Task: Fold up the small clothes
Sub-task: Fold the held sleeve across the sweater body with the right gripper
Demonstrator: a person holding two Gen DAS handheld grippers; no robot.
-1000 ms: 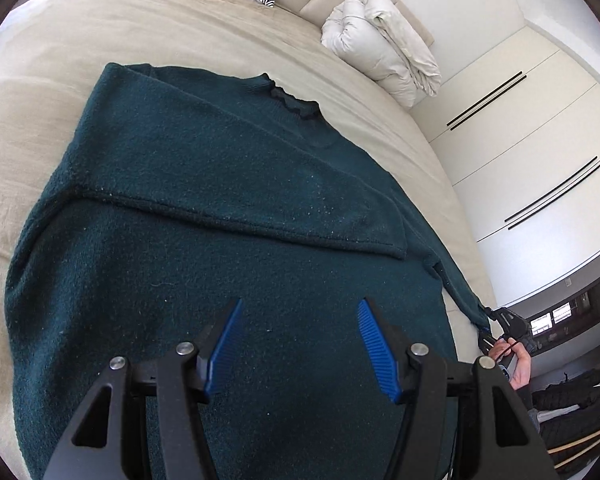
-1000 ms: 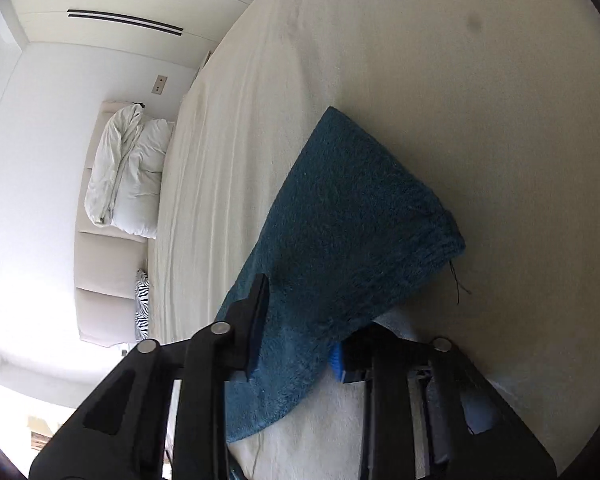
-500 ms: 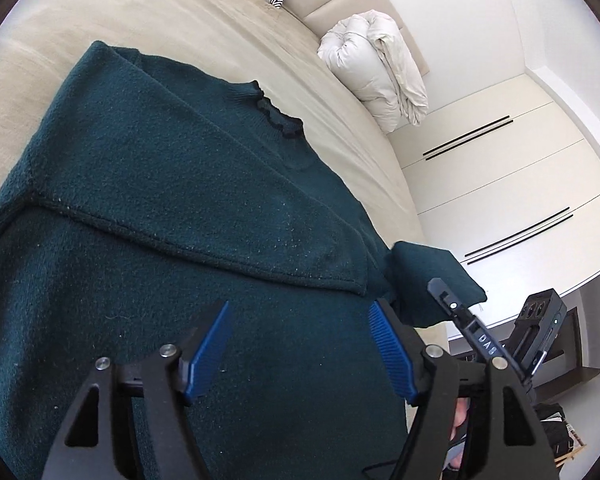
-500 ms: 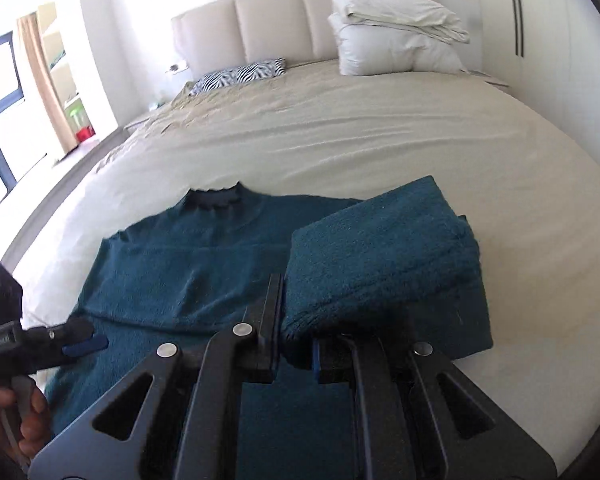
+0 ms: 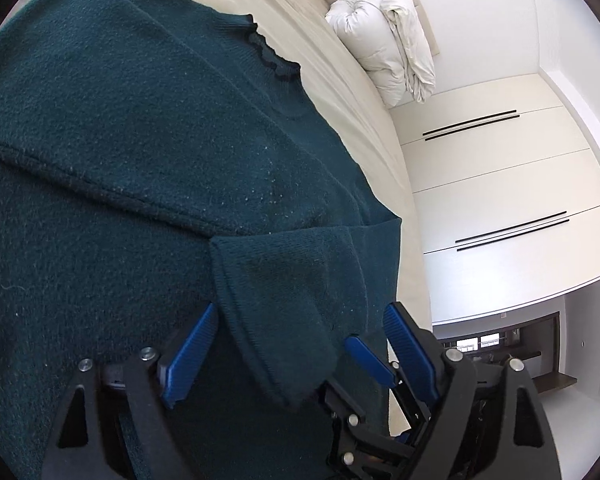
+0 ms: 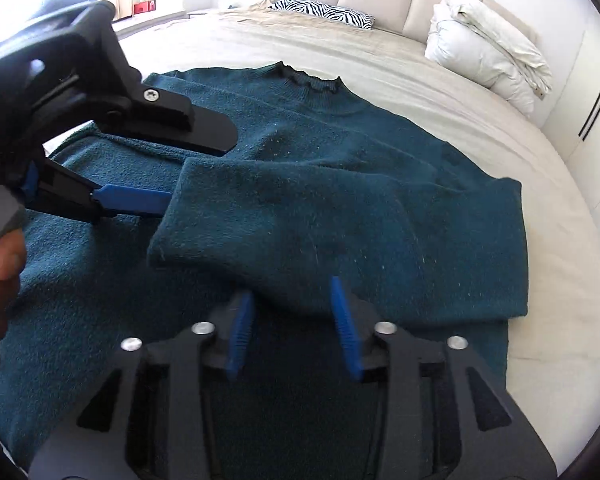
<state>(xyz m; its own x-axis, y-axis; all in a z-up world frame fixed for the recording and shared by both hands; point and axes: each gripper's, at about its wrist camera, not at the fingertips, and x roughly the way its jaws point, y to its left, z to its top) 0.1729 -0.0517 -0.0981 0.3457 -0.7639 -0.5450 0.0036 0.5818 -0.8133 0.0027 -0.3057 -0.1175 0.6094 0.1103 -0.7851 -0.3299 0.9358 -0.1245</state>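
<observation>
Two sleeves now lie folded across the chest of the dark teal knitted sweater (image 6: pixel 340 152), which is spread flat on the beige bed (image 6: pixel 520 132), collar toward the headboard. The right sleeve (image 6: pixel 300 232) runs crosswise, its cuff end pointing at the left gripper (image 6: pixel 172 172). Between the right gripper's (image 6: pixel 292 328) opening jaws the sleeve's lower edge sits loose, released. The left gripper's jaws are also opening, empty, straddling that cuff (image 5: pixel 284 320). My guess: the sweater's long axis runs away from both hands, so the hem nearest them gets lifted next.
</observation>
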